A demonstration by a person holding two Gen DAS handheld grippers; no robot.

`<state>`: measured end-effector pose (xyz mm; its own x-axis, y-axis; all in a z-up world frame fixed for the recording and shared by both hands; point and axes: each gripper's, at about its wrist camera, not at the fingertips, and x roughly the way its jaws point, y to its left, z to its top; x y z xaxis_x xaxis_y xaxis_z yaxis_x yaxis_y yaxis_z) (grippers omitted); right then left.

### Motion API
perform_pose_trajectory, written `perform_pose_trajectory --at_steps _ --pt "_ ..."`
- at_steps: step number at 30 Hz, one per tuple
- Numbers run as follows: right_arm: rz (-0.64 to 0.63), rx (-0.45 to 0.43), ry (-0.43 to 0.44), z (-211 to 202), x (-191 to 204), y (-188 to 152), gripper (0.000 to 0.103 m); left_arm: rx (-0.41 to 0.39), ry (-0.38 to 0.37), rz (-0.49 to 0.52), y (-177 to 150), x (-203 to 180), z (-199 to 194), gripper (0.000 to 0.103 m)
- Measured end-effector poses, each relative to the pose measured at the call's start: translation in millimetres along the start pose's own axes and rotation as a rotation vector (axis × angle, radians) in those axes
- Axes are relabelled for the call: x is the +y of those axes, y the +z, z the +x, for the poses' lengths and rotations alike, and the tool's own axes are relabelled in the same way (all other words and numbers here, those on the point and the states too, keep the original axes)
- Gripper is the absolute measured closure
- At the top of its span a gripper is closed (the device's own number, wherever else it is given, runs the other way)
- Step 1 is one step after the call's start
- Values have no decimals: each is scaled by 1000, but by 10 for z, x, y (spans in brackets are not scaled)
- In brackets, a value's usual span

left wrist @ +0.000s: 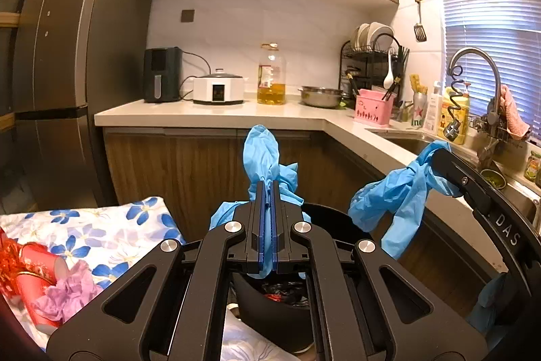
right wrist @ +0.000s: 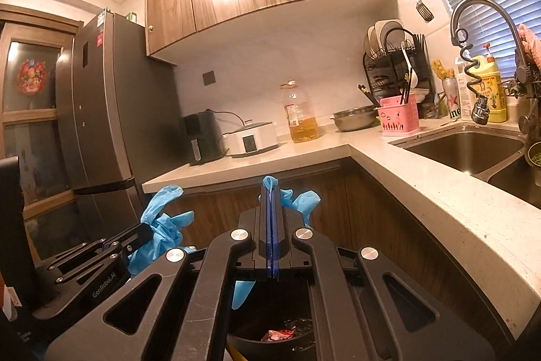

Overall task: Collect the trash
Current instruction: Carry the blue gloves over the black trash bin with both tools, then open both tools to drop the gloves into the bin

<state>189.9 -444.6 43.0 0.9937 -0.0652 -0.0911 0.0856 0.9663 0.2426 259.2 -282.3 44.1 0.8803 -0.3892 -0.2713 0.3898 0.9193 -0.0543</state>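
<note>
My left gripper (left wrist: 269,188) is shut on a crumpled blue disposable glove (left wrist: 260,151), which sticks up past its fingertips. To its right, my right gripper (left wrist: 439,154) is shut on a second blue glove (left wrist: 392,195) that hangs down from it. In the right wrist view that gripper (right wrist: 271,195) pinches its glove (right wrist: 306,200), and the left gripper (right wrist: 145,231) shows at the left with its glove (right wrist: 162,215). Both are held above a black trash bin (left wrist: 270,310) (right wrist: 250,340) that has wrappers (right wrist: 280,334) inside.
A floral cloth (left wrist: 111,232) at lower left carries red paper cups (left wrist: 30,280) and purple tissue (left wrist: 67,290). A counter (right wrist: 422,188) wraps around behind and to the right, with a sink (right wrist: 463,148), appliances and an oil bottle (left wrist: 271,77). A fridge (left wrist: 67,56) stands on the left.
</note>
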Motion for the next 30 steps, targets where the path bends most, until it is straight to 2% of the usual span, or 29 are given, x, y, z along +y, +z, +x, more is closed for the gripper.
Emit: perform_pose_trajectory --at_steps 30 --pt "-25 81 -2 486 -25 -164 101 58 -87 -20 -172 69 553 101"
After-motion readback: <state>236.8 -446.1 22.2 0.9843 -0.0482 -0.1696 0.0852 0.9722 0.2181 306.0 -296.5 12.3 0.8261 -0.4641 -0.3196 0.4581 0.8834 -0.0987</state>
